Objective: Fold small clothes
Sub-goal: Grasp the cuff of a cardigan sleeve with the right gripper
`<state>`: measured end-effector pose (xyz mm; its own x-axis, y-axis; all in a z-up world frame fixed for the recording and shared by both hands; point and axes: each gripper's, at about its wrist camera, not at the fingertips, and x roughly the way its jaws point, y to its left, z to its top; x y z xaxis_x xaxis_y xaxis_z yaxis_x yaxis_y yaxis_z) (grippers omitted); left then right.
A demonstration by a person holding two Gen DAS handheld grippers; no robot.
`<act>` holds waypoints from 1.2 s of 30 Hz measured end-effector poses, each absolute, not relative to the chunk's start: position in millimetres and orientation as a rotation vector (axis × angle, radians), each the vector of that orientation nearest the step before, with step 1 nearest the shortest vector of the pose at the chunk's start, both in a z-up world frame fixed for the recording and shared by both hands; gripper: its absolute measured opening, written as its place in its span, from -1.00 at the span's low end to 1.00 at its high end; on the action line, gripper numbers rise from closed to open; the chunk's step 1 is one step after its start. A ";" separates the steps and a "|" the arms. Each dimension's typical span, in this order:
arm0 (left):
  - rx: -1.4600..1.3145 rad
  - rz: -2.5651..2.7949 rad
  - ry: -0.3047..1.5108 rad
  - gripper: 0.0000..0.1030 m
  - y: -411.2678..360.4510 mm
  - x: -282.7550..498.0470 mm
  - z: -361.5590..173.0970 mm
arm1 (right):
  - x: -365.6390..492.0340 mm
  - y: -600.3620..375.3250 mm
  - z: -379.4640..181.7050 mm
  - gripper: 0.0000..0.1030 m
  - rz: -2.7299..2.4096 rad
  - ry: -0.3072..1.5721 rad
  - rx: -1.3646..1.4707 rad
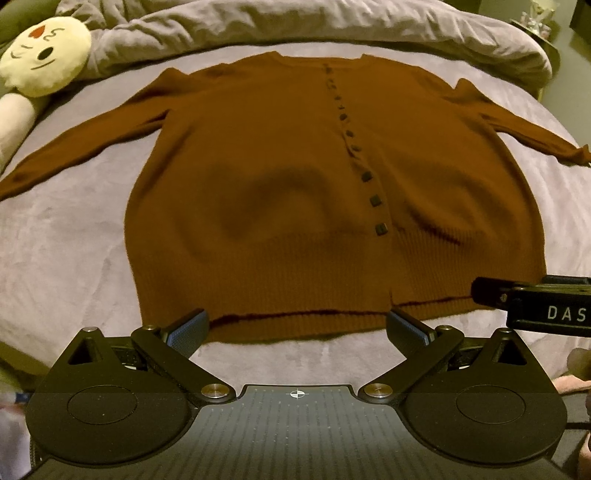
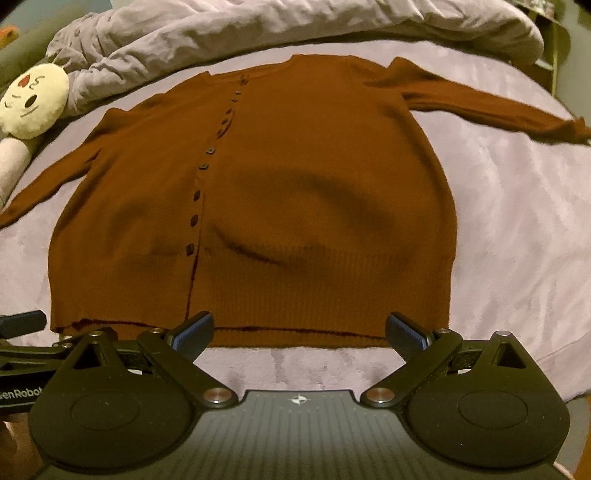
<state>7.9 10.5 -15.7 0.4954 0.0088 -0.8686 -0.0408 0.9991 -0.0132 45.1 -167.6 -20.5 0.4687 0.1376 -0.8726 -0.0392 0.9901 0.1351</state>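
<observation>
1. The brown cardigan lies flat and buttoned on the bed, both sleeves spread out, its hem near the cameras.
2. The left gripper and the right gripper hover at the hem, fingers wide apart and holding nothing.
3. To fold well, I think each gripper should pinch both layers of the knit, then move evenly.
4. A plush toy and a rumpled duvet lie far behind.

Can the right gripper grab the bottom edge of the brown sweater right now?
Probably yes. The right gripper is open, and the brown cardigan lies flat with its hem just ahead between the fingers, nothing in between.
</observation>
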 end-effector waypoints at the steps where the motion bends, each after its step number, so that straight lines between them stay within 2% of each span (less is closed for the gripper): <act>1: -0.032 0.028 1.054 1.00 9.5 8.3 -15.8 | 46.1 -169.7 -22.1 0.92 0.118 1.082 0.117; 5: -0.020 0.026 1.056 1.00 6.5 11.8 -15.4 | 54.7 -189.9 -26.2 0.92 0.136 1.073 0.200; 12: -0.077 -0.003 1.008 1.00 11.6 37.3 -15.6 | 86.7 -285.2 -27.2 0.92 -0.043 0.919 0.394; 20: -0.083 0.053 0.964 1.00 7.4 96.0 -31.0 | 95.4 -376.8 -73.5 0.92 -0.062 0.825 0.765; 23: -0.120 0.088 1.023 1.00 7.3 114.7 -47.3 | 91.9 -374.0 -80.6 0.92 0.003 0.801 0.720; 28: -0.203 0.124 1.066 1.00 10.2 125.8 -69.1 | 111.3 -381.1 -68.3 0.92 0.115 0.902 0.612; 31: -0.234 0.137 1.051 1.00 11.2 124.1 -71.8 | 120.2 -413.0 -49.2 0.90 0.034 0.776 0.621; 33: -0.222 0.131 1.049 1.00 10.9 125.4 -72.7 | 137.4 -442.7 -39.1 0.84 -0.107 0.708 0.583; 35: -0.213 0.133 1.048 1.00 11.0 126.9 -73.9 | 157.4 -472.2 -35.8 0.47 -0.200 0.675 0.604; 36: -0.213 0.137 1.050 1.00 10.3 128.3 -74.3 | 168.1 -486.3 -36.2 0.36 -0.247 0.671 0.626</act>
